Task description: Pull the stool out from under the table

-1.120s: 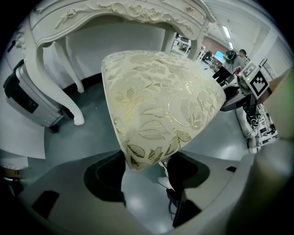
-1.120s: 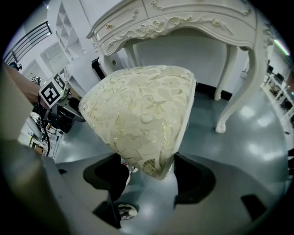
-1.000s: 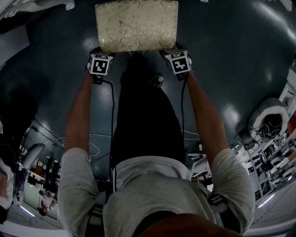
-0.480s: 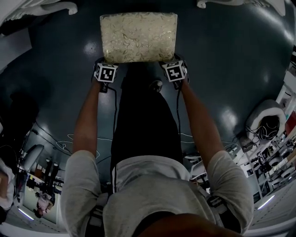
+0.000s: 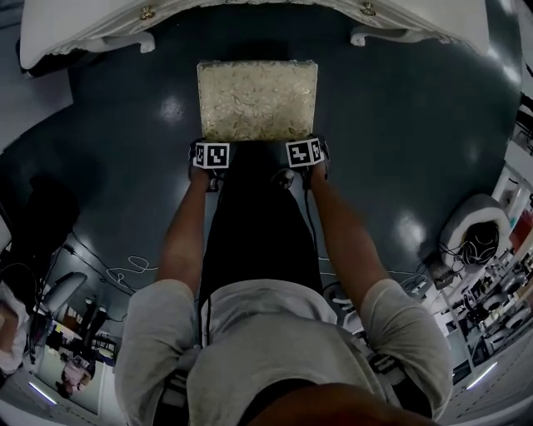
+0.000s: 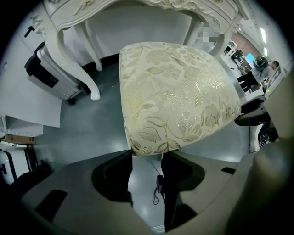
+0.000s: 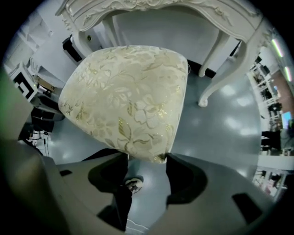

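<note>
Now we pinch cream floral-brocade stool (image 5: 256,100) by near corners: left gripper (image 6: 147,156) at 7 o'clock, right gripper (image 7: 146,160) at 5, jaws just closing. Stool stands clear of white carved table (image 5: 83,25) at 12.

Grey short-sleeved T-shirt (image 5: 275,349), dark trousers (image 5: 258,233), dark straps at both sides of the waist. Left gripper (image 5: 211,156) and right gripper (image 5: 306,152): each topped by a white cube with black square markers. Jaws grey-beige, broad and rounded, with dark hollows behind the tips.
</note>
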